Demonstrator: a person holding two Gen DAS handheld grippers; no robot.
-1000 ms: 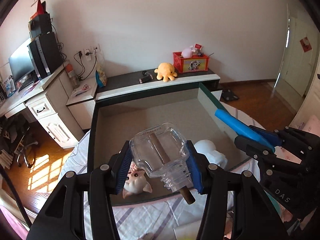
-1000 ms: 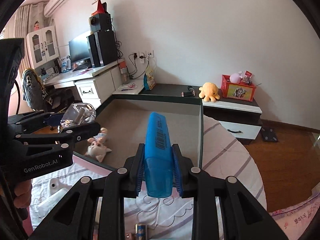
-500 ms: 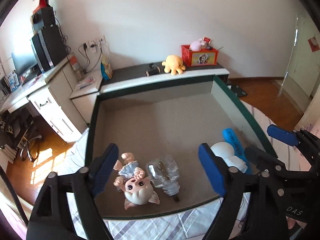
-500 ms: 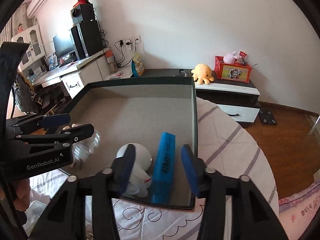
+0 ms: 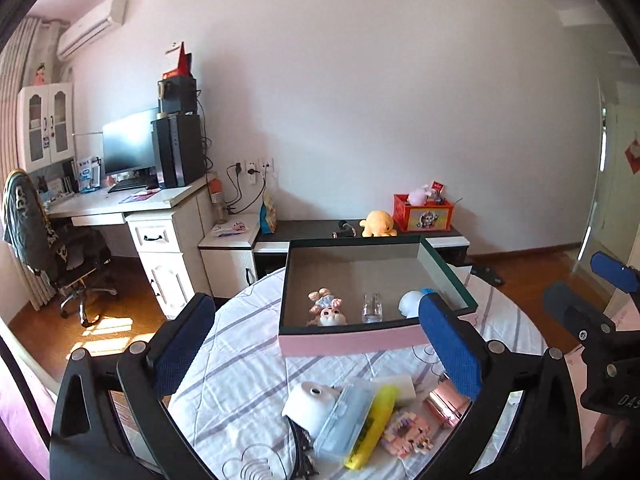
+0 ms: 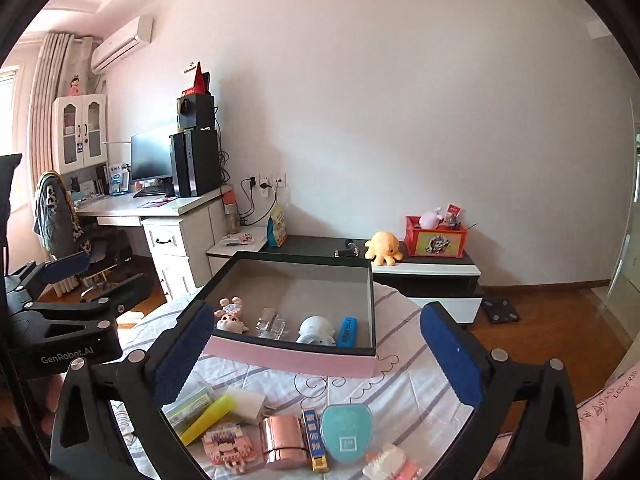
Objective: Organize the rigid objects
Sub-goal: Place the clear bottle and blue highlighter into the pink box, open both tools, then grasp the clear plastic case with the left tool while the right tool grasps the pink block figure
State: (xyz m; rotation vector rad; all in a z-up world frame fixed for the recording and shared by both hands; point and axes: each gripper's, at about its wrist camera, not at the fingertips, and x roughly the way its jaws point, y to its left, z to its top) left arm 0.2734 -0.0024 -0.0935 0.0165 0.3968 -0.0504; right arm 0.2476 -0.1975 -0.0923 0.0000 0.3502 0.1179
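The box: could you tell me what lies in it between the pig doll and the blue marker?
In the right wrist view, the box holds a clear glass bottle and a white figurine between the pig doll and the blue marker.

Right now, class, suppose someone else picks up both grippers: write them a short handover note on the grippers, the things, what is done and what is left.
Left gripper: jaws opening, nothing between them.
Right gripper: jaws opening, nothing between them.
Box: on the striped cloth. Along its near wall lie the doll, glass bottle, white figure and blue marker.
Done: those four are boxed.
Left: the pile in front of the box, including the yellow marker, pink block toy, rose-gold case, teal case and white charger.
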